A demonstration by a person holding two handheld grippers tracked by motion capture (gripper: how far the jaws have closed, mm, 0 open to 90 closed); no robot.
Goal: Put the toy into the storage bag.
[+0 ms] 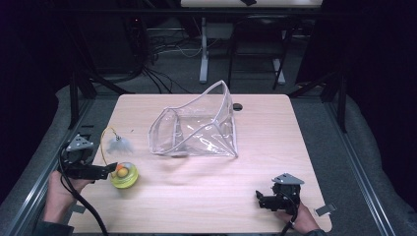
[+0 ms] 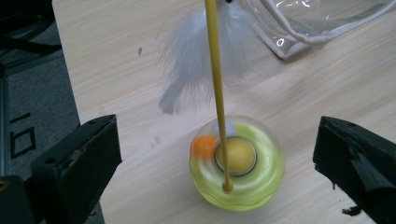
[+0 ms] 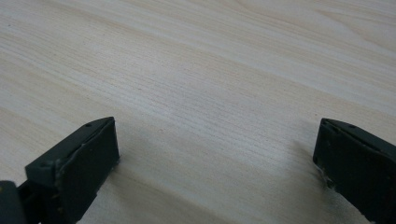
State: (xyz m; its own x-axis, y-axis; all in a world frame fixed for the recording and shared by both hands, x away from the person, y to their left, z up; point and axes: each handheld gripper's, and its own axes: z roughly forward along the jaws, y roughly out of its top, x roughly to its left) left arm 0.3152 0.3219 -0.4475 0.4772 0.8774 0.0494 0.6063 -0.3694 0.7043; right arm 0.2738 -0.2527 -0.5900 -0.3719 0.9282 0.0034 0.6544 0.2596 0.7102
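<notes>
A round yellow-green toy [image 1: 124, 175] with an orange ball in its clear ring [image 2: 238, 163] stands near the table's left edge. A thin yellow wire [image 2: 215, 70] rises from its middle and carries a white feather [image 1: 118, 143] that hangs over the table just behind the toy. My left gripper [image 1: 107, 169] hovers just left of the toy, open, with the toy between and below its wide-set jaws [image 2: 217, 128] and nothing touching the pads. A clear plastic pouch [image 1: 196, 128] lies mid-table, mouth gaping. My right gripper [image 1: 260, 196] sits low at the front right, open over bare wood [image 3: 217, 126].
The wooden table [image 1: 206, 196] has a black grommet hole [image 1: 238, 106] at the back. Metal frame rails run along both sides, with a small clip [image 1: 324, 210] at the front right corner. Cables and a desk leg lie on the floor beyond.
</notes>
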